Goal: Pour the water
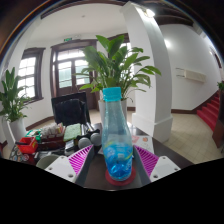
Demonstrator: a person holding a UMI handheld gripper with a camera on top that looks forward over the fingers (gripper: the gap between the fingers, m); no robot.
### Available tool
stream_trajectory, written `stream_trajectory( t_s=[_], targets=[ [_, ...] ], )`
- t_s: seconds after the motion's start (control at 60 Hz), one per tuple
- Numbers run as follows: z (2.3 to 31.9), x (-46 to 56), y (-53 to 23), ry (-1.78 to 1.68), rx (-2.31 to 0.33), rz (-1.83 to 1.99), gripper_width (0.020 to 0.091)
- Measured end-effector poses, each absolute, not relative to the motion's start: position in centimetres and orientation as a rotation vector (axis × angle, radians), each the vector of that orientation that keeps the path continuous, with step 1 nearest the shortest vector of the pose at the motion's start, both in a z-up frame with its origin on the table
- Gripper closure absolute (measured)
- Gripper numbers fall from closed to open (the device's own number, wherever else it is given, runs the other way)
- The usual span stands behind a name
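Note:
A clear plastic water bottle (pixel 115 130) with a blue cap and a blue label stands upright on a red round coaster (pixel 119 179) on the dark table (pixel 95 172). It stands between the two fingers of my gripper (pixel 114 165). The magenta pads (pixel 81 158) flank its lower part, with a narrow gap showing on each side. The gripper is open around the bottle. The bottle's lower half looks blue through the plastic. No cup or other vessel shows near it.
A leafy potted plant (pixel 120 62) rises right behind the bottle. A black monitor (pixel 70 108) and red and dark clutter (pixel 28 146) lie to the left beyond the fingers. A white column (pixel 152 75) stands behind on the right. Another plant (pixel 12 100) is at far left.

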State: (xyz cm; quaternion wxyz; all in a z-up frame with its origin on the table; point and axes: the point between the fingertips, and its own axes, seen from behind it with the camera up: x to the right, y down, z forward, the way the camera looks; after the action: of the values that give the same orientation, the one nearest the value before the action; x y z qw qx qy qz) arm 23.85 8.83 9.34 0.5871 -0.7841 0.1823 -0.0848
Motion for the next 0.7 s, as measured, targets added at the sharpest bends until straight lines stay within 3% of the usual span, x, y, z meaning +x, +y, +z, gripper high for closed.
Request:
stream_trajectory(
  t_s=[0.217,0.4,0.7],
  targets=[
    [11.9,18.7,0.6,0.395,-1.830,-0.161,0.0314],
    [16.4,15.1,-6.5,0.354,-1.814,-0.192,0.0313],
    [21.5,8.2,-12.5,0.224,-1.813,-0.203,0.0315]
  ],
)
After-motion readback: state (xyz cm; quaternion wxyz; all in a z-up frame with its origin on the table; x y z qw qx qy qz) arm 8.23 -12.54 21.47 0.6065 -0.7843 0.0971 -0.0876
